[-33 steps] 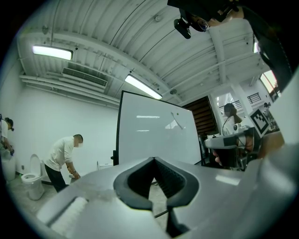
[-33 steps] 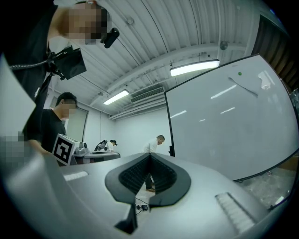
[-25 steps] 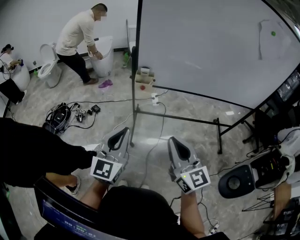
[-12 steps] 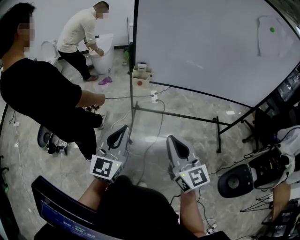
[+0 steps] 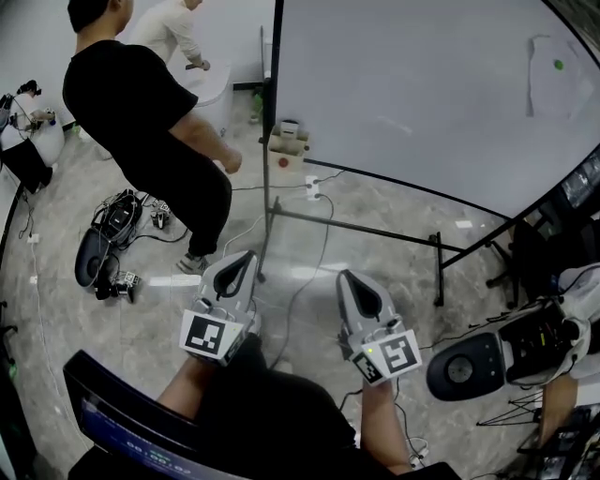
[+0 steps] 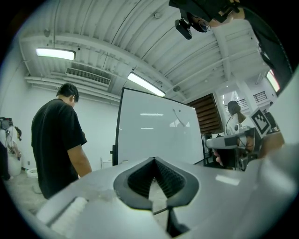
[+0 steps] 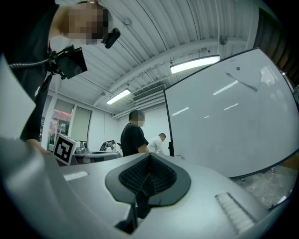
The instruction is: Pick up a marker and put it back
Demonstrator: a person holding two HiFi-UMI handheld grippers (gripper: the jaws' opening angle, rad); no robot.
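Observation:
No marker shows in any view. My left gripper (image 5: pixel 236 269) and right gripper (image 5: pixel 357 288) hover side by side over the floor, both pointing at the big whiteboard (image 5: pixel 422 94). In the left gripper view the left gripper (image 6: pixel 153 162) has its ribbed pads pressed together with nothing between them. In the right gripper view the right gripper (image 7: pixel 149 158) is likewise shut and empty. The whiteboard (image 6: pixel 159 135) stands some way ahead of both; a green dot (image 5: pixel 559 65) pins a pale sheet at its upper right.
A person in a black shirt (image 5: pixel 150 122) walks at the left, near cables and gear (image 5: pixel 117 225) on the floor. Another person (image 5: pixel 173 28) bends over a toilet behind. A cardboard box (image 5: pixel 288 150) sits by the board's stand (image 5: pixel 356 230). Equipment (image 5: pixel 525 342) crowds the right.
The person in black has walked from the lower left up towards the back left. Both grippers have stayed nearly still and shut.

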